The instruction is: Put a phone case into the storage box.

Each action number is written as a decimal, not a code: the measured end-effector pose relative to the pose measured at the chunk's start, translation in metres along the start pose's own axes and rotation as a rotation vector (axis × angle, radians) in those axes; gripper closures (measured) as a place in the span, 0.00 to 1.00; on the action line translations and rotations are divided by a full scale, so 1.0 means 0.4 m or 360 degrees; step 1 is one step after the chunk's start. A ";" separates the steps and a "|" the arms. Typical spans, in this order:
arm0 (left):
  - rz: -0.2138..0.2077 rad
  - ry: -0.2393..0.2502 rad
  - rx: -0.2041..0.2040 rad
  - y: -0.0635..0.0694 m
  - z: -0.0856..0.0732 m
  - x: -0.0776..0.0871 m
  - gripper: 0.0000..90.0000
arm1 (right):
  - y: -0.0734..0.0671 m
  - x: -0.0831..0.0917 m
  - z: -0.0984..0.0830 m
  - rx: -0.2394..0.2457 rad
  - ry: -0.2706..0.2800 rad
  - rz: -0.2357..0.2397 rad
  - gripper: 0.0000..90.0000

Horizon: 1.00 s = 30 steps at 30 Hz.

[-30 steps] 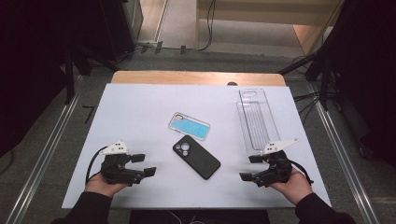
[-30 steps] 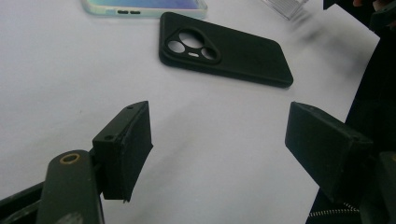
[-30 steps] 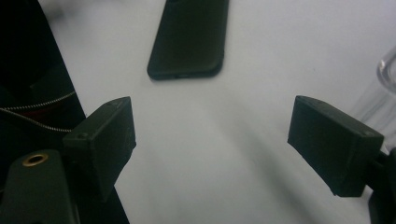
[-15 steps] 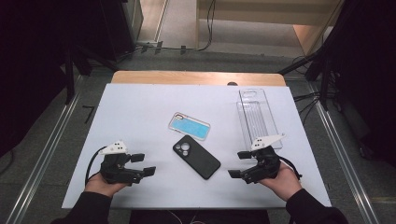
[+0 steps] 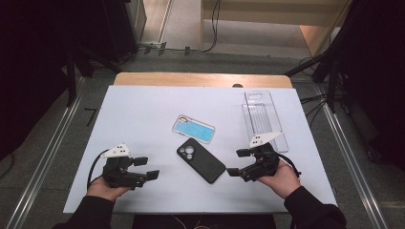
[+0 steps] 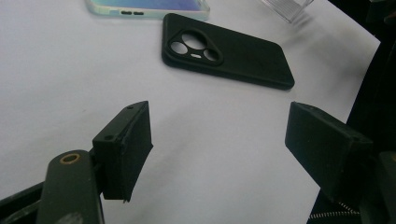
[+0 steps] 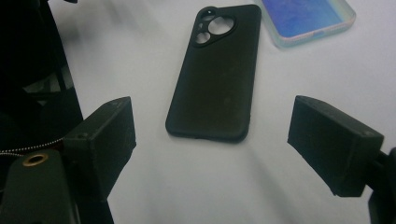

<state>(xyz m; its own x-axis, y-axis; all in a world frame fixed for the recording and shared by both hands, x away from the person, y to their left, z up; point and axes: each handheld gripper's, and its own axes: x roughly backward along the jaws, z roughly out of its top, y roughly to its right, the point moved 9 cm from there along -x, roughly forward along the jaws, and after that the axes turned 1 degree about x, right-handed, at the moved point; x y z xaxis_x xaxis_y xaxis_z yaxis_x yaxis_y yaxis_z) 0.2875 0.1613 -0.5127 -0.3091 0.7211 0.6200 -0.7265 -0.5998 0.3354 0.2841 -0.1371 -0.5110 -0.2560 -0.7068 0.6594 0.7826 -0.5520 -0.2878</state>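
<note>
Reaching stage only: your right gripper [image 5: 236, 162] faces the black phone [image 5: 201, 160], jaws apart, empty; left gripper [image 5: 147, 168] likewise; nothing lifted.

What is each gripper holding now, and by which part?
Nothing. The left gripper and right gripper both stand open and empty near the black phone case.

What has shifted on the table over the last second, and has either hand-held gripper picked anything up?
The right hand-held gripper moved left, toward the black phone case, jaws open and empty. Nothing was taken hold of. The left hand-held gripper, the black case, the blue-backed clear phone case and the clear plastic tray stayed put.
</note>
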 end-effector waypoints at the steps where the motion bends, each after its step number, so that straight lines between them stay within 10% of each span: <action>1: 0.0000 0.0000 0.0000 0.000 0.000 0.000 0.26 | 0.003 -0.003 0.009 0.0012 0.0001 -0.0003 0.15; 30: -0.0003 0.0000 0.0006 0.000 -0.001 -0.001 0.26 | 0.059 -0.041 0.138 0.0057 0.0016 -0.0017 0.15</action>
<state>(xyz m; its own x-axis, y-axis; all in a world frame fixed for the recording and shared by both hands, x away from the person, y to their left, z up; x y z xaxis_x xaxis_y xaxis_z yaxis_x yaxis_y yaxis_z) 0.2873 0.1612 -0.5130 -0.3078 0.7224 0.6192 -0.7248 -0.5996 0.3393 0.3381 -0.1140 -0.4901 -0.2701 -0.7057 0.6550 0.7996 -0.5433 -0.2557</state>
